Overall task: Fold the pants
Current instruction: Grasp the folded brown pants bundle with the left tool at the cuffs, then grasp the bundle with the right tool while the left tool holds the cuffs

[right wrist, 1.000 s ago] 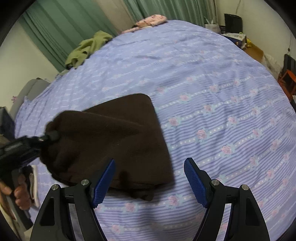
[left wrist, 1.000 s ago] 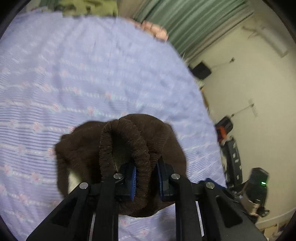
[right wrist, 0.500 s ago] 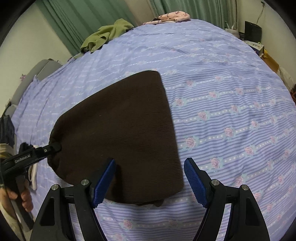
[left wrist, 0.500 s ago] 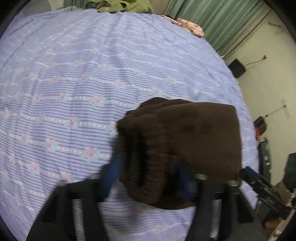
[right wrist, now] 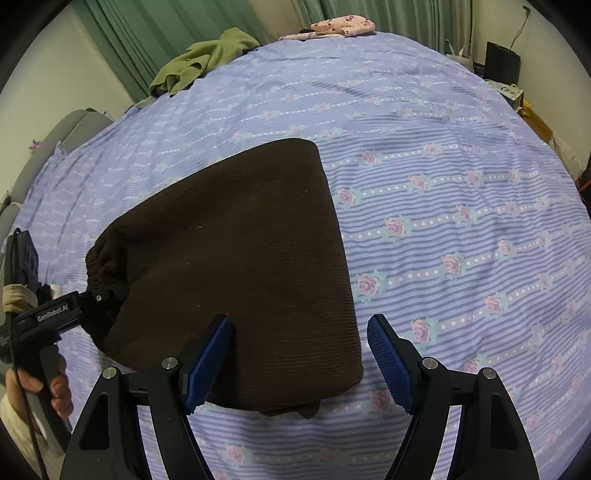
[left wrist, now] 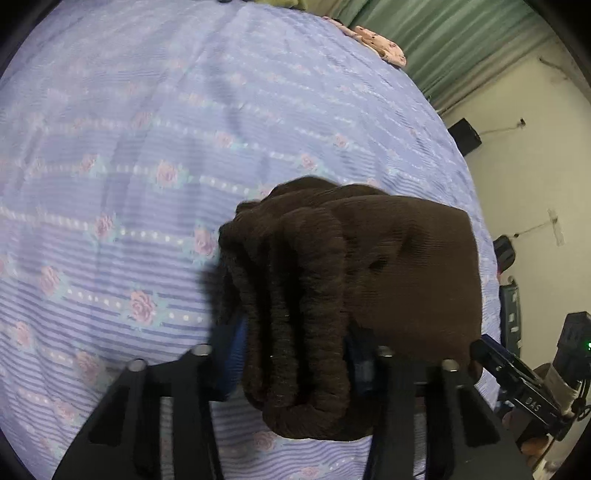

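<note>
Left wrist view: the left gripper (left wrist: pixel 295 347) pinches the bunched waistband of the dark brown knit pants (right wrist: pixel 236 266), folded on the lilac rose-striped bedspread (right wrist: pixel 461 206) (blue pads mostly buried); the right gripper (right wrist: pixel 299 358) gapes, holding nothing.

Black tongs (right wrist: pixel 299 363), blue ribbed pads (right wrist: pixel 389 363)

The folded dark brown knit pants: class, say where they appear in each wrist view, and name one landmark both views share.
Left wrist view: the folded dark brown knit pants sit lower centre-right.
Right wrist view: they lie centre-left.
Shared landmark: the pink spotted garment at the bed's far edge.
</note>
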{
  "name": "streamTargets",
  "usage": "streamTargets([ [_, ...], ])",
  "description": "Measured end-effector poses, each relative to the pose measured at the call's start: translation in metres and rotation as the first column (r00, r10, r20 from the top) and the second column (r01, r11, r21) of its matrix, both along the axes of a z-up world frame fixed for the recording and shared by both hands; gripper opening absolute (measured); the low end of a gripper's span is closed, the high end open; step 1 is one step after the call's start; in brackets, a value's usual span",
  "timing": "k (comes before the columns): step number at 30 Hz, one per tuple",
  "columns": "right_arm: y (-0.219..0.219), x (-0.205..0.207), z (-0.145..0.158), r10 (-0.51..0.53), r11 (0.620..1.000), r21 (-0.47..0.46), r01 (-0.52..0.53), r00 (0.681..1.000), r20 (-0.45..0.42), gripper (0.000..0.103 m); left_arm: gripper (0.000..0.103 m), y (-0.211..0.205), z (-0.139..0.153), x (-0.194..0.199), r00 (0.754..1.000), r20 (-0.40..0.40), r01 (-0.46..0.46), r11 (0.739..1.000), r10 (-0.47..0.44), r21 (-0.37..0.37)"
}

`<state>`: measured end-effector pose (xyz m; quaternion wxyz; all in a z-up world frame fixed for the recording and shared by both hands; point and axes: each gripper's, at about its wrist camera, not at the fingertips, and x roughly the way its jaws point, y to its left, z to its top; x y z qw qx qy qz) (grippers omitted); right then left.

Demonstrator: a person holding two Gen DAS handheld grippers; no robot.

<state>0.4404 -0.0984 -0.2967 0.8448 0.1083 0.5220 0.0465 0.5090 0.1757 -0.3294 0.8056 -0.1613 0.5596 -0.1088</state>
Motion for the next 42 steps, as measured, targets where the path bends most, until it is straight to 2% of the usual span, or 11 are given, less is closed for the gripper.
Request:
streamTargets([
  [3, -0.003, 0.0, 0.001, -0.004, 1.0, 0.007, 0.004, 1.0, 0.006, 0.077, 0.036, -0.027, 0.044, -0.008, 0.978, 0.168, 0.095, 0.981, -0.123, 0.167],
  [5, -0.006, -0.001, 0.002, -0.008, 1.0, 0.007, 0.008, 1.0, 0.009, 0.077, 0.036, -0.036, 0.062, -0.006, 0.955, 0.241, 0.129, 0.973, -0.174, 0.189],
  [10, -0.017, -0.001, 0.001, -0.058, 0.998, 0.008, 0.058, 0.998, -0.002, 0.077, 0.042, -0.016, 0.018, 0.029, 0.991, 0.081, 0.09, 0.987, -0.102, 0.135],
  [16, -0.011, 0.002, 0.011, -0.038, 0.999, -0.037, 0.039, 0.998, 0.041, 0.077, 0.071, -0.01, 0.019, 0.021, 0.992, 0.075, 0.088, 0.977, -0.104, 0.193],
  [17, -0.01, 0.004, 0.012, -0.035, 0.999, -0.038, 0.037, 0.998, 0.046, 0.077, 0.072, -0.01, 0.019, 0.019, 0.993, 0.068, 0.087, 0.978, -0.101, 0.188],
  [22, -0.014, 0.017, 0.015, -0.049, 0.998, -0.028, 0.051, 0.996, 0.073, 0.077, 0.073, -0.002, 0.02, 0.018, 0.998, 0.037, 0.051, 0.996, -0.053, 0.071],
  [25, -0.016, 0.03, 0.014, -0.043, 0.999, -0.019, 0.045, 0.995, 0.086, 0.077, 0.081, -0.001, 0.021, 0.014, 0.997, 0.054, 0.05, 0.998, -0.052, 0.039],
  [30, -0.017, 0.049, -0.001, -0.033, 0.999, -0.008, 0.034, 0.997, 0.075, 0.077, 0.084, 0.011, -0.007, 0.018, 1.0, -0.014, 0.005, 0.999, -0.006, -0.032],
  [37, -0.005, 0.063, -0.029, 0.023, 1.0, -0.004, -0.023, 0.999, 0.04, 0.077, 0.091, 0.024, -0.045, 0.017, 0.994, -0.082, -0.081, 0.979, 0.066, -0.19],
  [40, -0.004, 0.069, -0.041, 0.037, 0.999, 0.003, -0.037, 0.999, 0.024, 0.077, 0.092, 0.023, -0.057, 0.016, 0.993, -0.091, -0.092, 0.969, 0.072, -0.229],
  [42, -0.007, 0.071, -0.047, 0.037, 0.999, 0.005, -0.037, 0.999, 0.019, 0.083, 0.093, 0.023, -0.061, 0.018, 0.993, -0.093, -0.096, 0.966, 0.076, -0.241],
])
